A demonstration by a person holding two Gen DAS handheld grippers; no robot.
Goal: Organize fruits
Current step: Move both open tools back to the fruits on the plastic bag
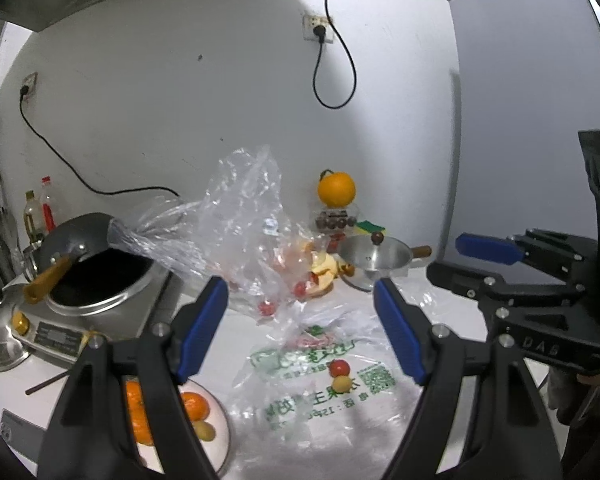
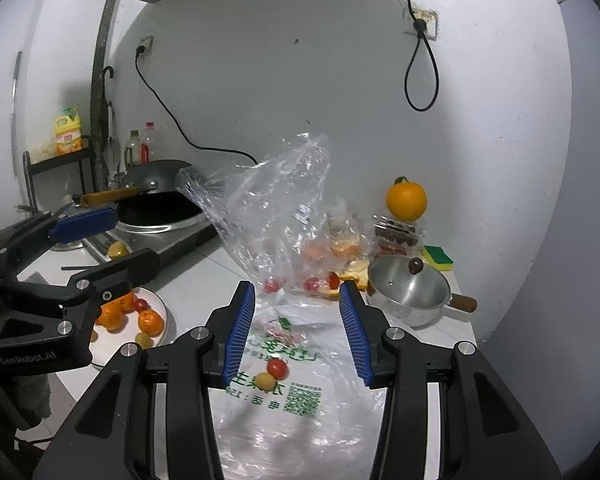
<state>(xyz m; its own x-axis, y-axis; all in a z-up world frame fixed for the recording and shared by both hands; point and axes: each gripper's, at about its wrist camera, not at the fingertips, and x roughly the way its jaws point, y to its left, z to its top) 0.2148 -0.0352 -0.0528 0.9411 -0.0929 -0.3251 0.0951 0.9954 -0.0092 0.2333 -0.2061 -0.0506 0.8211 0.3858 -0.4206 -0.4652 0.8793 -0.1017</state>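
With your right gripper (image 2: 298, 334) open and empty, lower it slowly over the red tomato (image 2: 277, 368) lying on the printed bag (image 2: 300, 396), touching the yellow one (image 2: 266, 381), and close gently.

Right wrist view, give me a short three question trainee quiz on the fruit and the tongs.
1. True or false: the right tongs grip a tomato.
2. What sits on the stacked clear boxes by the wall?
3. The red cherry tomato on the printed bag touches: A) a yellow one B) the plate C) the pot

Key: 1 false, open and empty. 2 a large orange. 3 A, the yellow tomato.
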